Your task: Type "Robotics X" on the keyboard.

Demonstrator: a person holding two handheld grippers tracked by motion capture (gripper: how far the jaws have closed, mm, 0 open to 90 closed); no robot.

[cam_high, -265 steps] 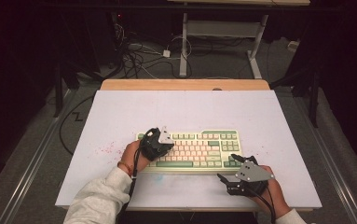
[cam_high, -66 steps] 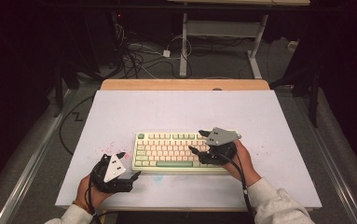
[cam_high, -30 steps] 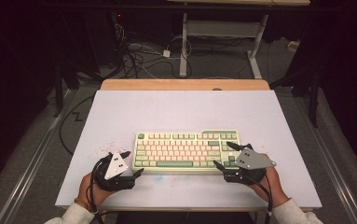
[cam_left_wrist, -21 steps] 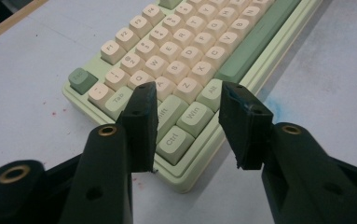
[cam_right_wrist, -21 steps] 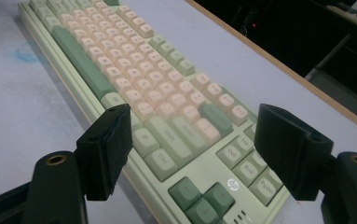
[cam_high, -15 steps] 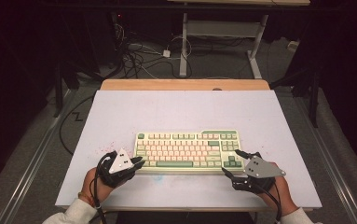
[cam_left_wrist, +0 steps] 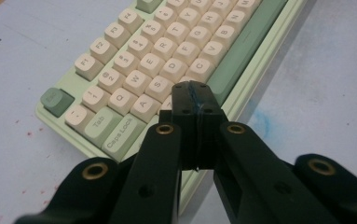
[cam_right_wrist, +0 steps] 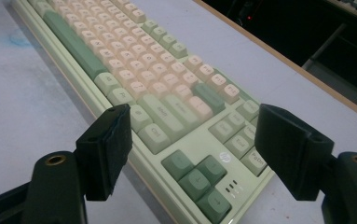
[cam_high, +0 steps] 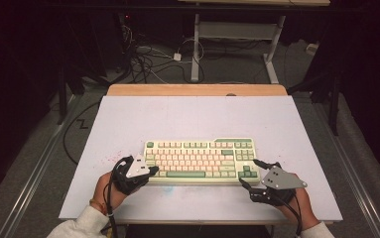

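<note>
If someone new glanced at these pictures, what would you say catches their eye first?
Most likely the pastel green and cream keyboard, lying near the front of the pale table against a dark room. Next, the two black grippers flanking it: the left gripper with its jaws shut and empty over the keyboard's near left corner, and the right gripper with its jaws wide apart by the arrow keys.

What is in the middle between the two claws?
The green and cream keyboard lies between the left claw, at its near left corner, and the right claw, at its near right corner. The high view shows this.
</note>
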